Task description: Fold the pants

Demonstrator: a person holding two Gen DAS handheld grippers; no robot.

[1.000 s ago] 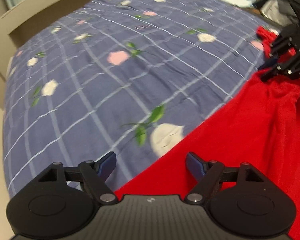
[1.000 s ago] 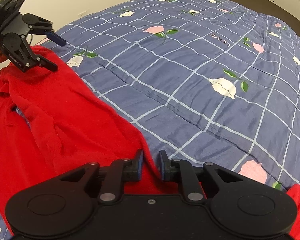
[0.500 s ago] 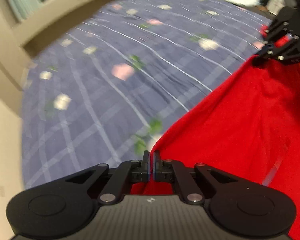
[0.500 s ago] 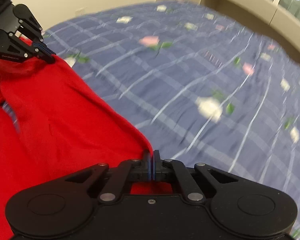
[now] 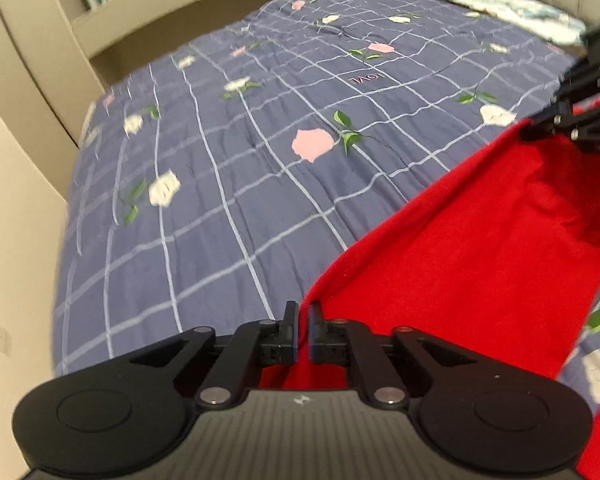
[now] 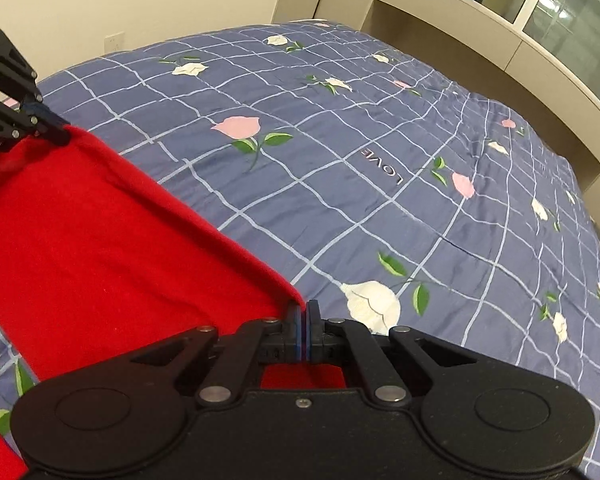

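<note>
We read "LOVE" (image 6: 382, 168) stitched on the blue floral quilt (image 6: 340, 128). Our right gripper (image 6: 303, 312) pinches the red pants (image 6: 100, 248) at lower centre; our left gripper (image 5: 303, 316), jaws just eased apart slightly, straddles their other corner.

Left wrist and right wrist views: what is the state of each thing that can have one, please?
Red pants, one edge held up, stretched between both claws.
Left claw, jaws have just opened a little; narrow gap, pants corner pinched between the pads.
Right claw, shut on the other end of that edge.
Bedspread, spread over the bed, slightly wrinkled.
</note>
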